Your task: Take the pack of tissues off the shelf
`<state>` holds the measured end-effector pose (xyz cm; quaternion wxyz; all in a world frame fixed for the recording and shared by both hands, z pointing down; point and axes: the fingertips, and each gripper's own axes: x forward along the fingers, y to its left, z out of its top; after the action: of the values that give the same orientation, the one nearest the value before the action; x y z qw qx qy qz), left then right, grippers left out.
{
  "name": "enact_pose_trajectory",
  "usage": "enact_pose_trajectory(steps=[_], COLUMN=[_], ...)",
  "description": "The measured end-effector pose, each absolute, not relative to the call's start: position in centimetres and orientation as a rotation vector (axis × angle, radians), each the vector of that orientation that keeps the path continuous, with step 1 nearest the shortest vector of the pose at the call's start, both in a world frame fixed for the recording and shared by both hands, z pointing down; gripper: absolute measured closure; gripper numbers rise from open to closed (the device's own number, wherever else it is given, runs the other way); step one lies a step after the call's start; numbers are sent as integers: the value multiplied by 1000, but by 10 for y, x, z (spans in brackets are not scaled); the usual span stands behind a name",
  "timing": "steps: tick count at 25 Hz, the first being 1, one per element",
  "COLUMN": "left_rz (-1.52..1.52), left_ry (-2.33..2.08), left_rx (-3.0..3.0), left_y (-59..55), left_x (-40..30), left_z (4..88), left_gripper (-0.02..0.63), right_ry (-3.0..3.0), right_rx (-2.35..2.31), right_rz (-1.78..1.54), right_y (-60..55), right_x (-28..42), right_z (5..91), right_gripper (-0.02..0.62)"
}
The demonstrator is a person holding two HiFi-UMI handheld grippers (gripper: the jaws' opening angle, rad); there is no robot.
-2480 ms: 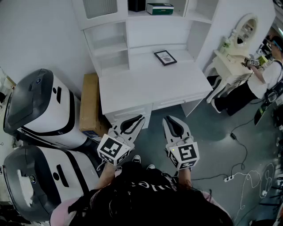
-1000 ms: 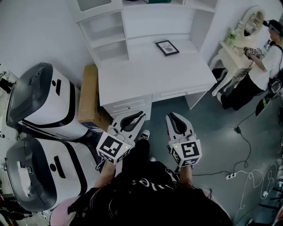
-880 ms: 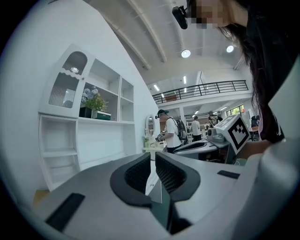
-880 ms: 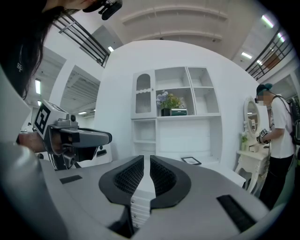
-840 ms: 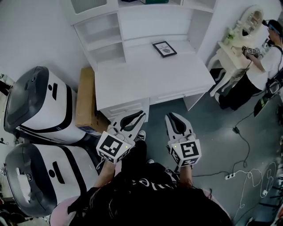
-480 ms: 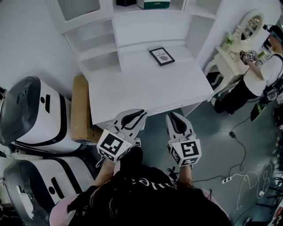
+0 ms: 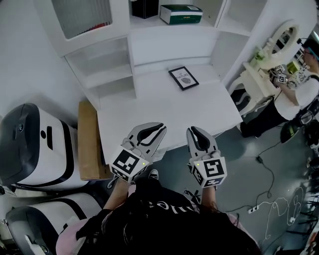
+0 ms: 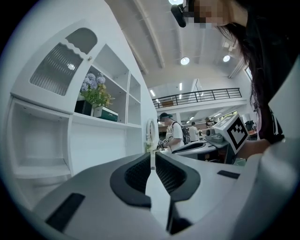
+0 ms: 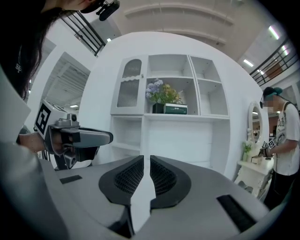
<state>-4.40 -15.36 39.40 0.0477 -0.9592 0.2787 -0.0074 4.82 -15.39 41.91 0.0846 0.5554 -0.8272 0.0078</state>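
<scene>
I look steeply down on a white desk with shelves rising behind it. My left tongs [image 7: 159, 128] and right tongs [image 7: 192, 130] are both closed, pads together with nothing between them. They are held side by side, a little apart, and their tips show against the near edge of the white surface [image 7: 149, 107]. The green pack of tissues [image 7: 181, 13] lies on the upper shelf [image 7: 169, 26] at the far side, well apart from both tongs. It sits just beside a dark pot [image 7: 145, 7] of flowers [image 9: 161, 92]. A small framed picture [image 7: 183, 77] lies flat on the surface below that shelf. A brown cardboard box [image 7: 88, 139] stands at the desk's left side. At far right, a person [image 7: 304, 94] stands by a white dressing table [image 7: 259, 74].
</scene>
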Motion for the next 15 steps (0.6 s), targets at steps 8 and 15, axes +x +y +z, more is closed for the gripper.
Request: enact_pose_trajectory(steps=[8,15], left_rz=[-30,7], left_ry=[765,767], left_rx=[-2913,-2888], left_y=[-206,-235], left_x=[-54,-49], left_z=[392,374], left_gripper=[563,563], right_ry=[-2440,-2418], right_rx=[1690,1704], right_rz=[-6,-41], right_y=[-208,-237], right_x=[36,48], right_z=[411,403], right_gripper=[524,523])
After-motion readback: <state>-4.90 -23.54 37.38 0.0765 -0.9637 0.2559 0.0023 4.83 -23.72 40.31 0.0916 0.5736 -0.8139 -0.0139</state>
